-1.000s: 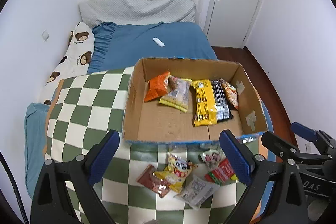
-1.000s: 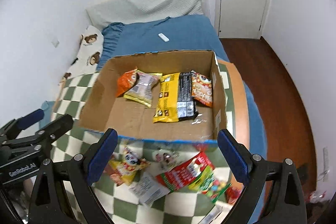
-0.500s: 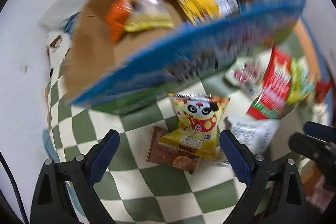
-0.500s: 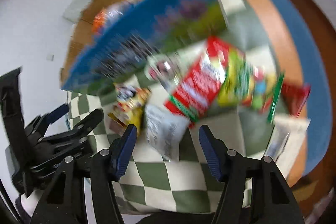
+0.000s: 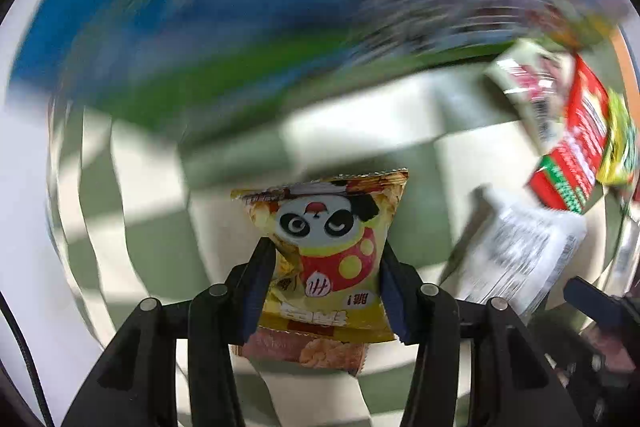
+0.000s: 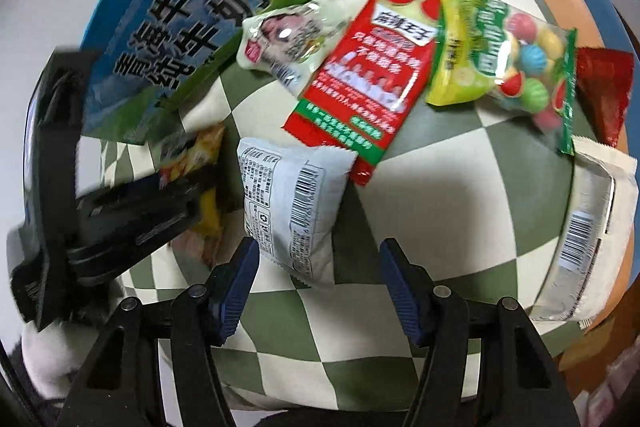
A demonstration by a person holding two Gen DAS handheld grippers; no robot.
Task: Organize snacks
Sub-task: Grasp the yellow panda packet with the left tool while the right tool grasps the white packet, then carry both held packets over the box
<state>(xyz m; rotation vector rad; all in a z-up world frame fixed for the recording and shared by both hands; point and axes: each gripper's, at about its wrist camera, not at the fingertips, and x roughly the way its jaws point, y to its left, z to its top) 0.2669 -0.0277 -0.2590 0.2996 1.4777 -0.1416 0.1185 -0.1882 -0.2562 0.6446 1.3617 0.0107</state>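
Note:
My left gripper points down at the checked cloth, and its jaws are closing on a yellow panda snack packet; both pads press its sides. A brown packet lies under it. My right gripper hangs half open over a white barcode packet. That packet lies between the jaws near the left finger, and the right finger is apart from it. In the right wrist view the left gripper shows as a dark blurred shape over the yellow packet.
The blue and green side of the cardboard box stands just behind the snacks. On the checked cloth lie a red packet, a pale packet, a gumball bag, a dark red packet and a white pouch.
Both grippers dropped from above the box down to the loose snacks in front of it. The left jaws closed in on the panda packet; the right jaws narrowed around the white packet.

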